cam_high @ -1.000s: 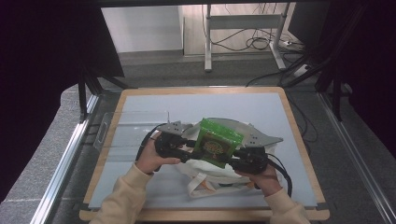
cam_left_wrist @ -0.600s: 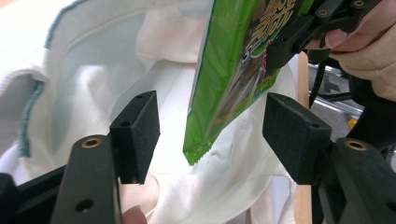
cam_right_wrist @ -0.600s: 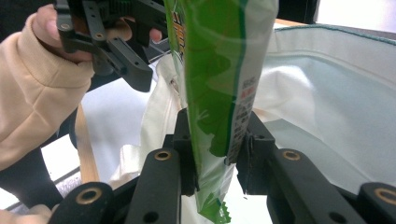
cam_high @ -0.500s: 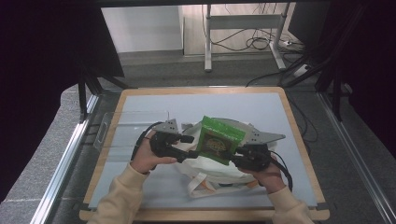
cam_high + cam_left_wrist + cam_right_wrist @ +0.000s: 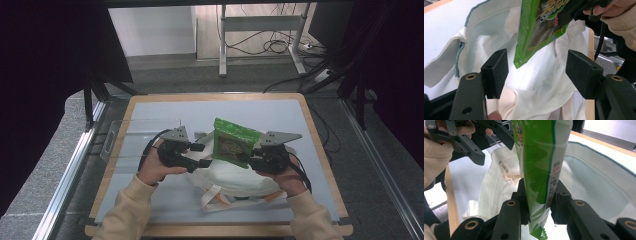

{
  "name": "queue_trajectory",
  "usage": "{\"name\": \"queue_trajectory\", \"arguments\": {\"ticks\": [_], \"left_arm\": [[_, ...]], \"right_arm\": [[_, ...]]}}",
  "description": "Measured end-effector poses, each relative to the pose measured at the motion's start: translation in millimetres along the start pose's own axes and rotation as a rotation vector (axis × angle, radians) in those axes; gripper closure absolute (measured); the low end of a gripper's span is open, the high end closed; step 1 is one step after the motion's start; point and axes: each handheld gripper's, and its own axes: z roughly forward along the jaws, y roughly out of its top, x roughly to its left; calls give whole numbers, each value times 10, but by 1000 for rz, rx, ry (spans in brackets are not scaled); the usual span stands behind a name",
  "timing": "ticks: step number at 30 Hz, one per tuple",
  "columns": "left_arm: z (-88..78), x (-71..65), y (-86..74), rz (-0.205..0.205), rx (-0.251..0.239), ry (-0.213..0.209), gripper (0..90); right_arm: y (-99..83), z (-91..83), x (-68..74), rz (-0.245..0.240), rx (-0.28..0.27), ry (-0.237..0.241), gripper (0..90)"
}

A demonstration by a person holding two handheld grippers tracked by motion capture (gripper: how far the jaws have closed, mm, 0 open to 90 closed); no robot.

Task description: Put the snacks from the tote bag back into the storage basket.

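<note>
White cloth of the bag [image 5: 235, 177] lies open on the table [image 5: 150, 200], nearest to the person. Just above the bag, the right gripper [image 5: 540, 202] is clamped on the lower edge of the green snack packet [image 5: 232, 142] and holds it upright. The left gripper [image 5: 536, 68] has just been opening; its jaws stand apart beside the packet's corner, not touching it. Beyond the bag, a clear tray [image 5: 125, 137] rests on the table.

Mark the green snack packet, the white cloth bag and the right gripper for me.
green snack packet [image 5: 231, 143], high view, on its printed front face.
white cloth bag [image 5: 235, 178], high view, on the cloth below the packet.
right gripper [image 5: 539, 205], right gripper view, between the pads clamping the packet.
</note>
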Motion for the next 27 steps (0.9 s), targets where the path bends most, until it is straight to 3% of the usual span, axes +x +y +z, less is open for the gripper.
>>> {"name": "queue_trajectory", "arguments": {"ticks": [18,27], "left_arm": [[7,-17,1,7,9,18,341],[-3,-70,54,36,23,46,336]], "right_arm": [[-77,38,-30,-43,92,-15,708],[-96,41,-78,-68,131,-19,708]]}}
